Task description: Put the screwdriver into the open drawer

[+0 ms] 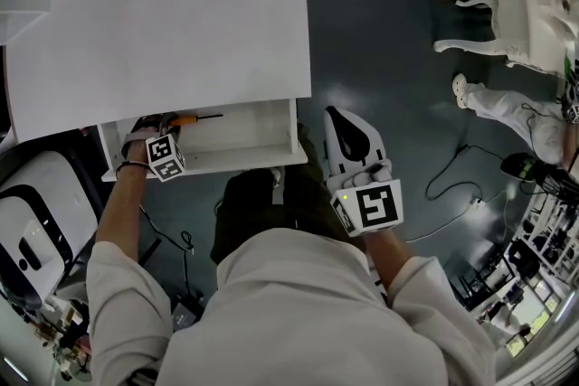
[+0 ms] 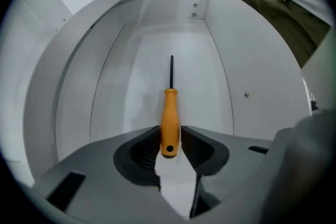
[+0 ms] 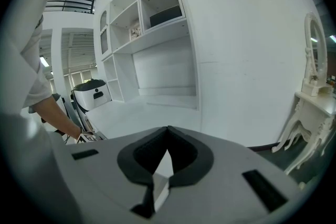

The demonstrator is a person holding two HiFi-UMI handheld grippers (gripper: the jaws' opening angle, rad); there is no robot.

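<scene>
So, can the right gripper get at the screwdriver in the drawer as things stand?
Probably, but at the shaft only: the drawer is open on top, yet the left gripper straddles the handle of the screwdriver.

Smooth, faintly glossy orange plastic forms the handle of the screwdriver (image 2: 169,123), and its slim shaft is dark metal. The drawer (image 2: 121,86) is smooth, matt white board. The left gripper (image 2: 170,145) is matt grey plastic, with dark ribbed pads (image 2: 143,152). The near left sleeve (image 1: 127,303) is off-white cloth. The dark floor (image 1: 389,59) shows a dull sheen.
</scene>
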